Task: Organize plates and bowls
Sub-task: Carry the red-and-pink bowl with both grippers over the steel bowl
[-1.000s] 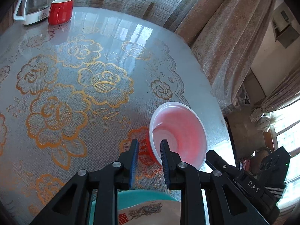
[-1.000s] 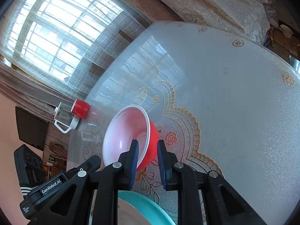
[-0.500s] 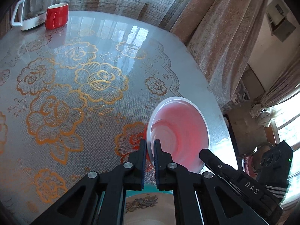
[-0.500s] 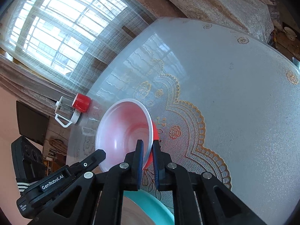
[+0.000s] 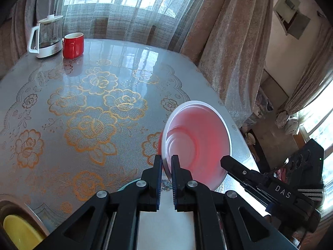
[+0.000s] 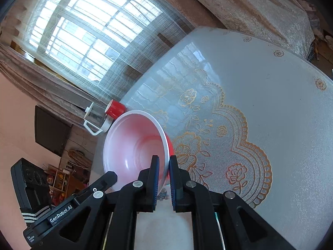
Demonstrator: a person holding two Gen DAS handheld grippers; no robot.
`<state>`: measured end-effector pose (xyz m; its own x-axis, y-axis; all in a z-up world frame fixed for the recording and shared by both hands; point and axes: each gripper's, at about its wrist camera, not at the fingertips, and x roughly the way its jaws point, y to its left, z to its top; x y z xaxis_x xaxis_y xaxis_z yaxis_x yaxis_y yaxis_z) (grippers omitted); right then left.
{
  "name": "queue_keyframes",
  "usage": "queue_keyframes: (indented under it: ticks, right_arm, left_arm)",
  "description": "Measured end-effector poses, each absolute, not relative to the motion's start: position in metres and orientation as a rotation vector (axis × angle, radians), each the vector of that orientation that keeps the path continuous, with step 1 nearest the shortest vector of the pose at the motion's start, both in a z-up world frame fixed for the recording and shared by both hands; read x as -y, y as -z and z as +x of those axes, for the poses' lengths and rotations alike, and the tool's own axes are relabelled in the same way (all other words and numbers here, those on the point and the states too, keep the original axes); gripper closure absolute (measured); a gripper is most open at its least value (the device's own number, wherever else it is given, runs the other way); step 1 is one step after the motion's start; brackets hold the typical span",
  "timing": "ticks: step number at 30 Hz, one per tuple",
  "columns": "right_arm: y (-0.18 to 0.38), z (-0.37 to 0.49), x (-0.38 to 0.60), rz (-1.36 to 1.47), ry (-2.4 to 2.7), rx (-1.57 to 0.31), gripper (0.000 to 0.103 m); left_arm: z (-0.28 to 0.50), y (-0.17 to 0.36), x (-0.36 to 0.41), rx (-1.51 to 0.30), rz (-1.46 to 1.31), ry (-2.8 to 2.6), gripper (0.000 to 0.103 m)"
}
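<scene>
A red bowl [image 5: 197, 143] with a white inside hangs tilted above the table, held by its rim on two opposite sides. My left gripper [image 5: 166, 162] is shut on the rim nearest it, and my right gripper [image 6: 164, 162] is shut on the far side of the same bowl [image 6: 135, 145]. The left wrist view shows the right gripper's finger [image 5: 235, 166] reaching the bowl from the right. A plate [image 5: 166, 218] with a white face and teal edge lies directly under both grippers, mostly hidden by them.
A red mug [image 5: 73, 45] and a glass kettle [image 5: 46, 37] stand at the table's far corner by the curtained window. A yellow dish [image 5: 18, 231] lies at the lower left. The floral tablecloth [image 5: 93, 125] covers the table, whose edge [image 5: 239, 133] runs just right of the bowl.
Both grippers closed their jaws onto the bowl's rim, then rose with it. The bowl came up off the table and the white-faced plate under it came into view.
</scene>
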<state>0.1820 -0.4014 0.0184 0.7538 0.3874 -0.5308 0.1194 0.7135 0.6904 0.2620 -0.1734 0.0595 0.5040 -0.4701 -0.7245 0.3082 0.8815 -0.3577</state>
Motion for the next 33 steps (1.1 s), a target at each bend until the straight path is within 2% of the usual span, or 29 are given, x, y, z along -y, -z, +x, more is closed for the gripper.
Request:
queue_keyframes:
  ticks: [33]
  right_arm:
    - [-0.029, 0.129, 0.235, 0.592, -0.43, -0.774, 0.092]
  left_arm:
    - [0.139, -0.051, -0.007, -0.853, -0.335, 0.332, 0.094]
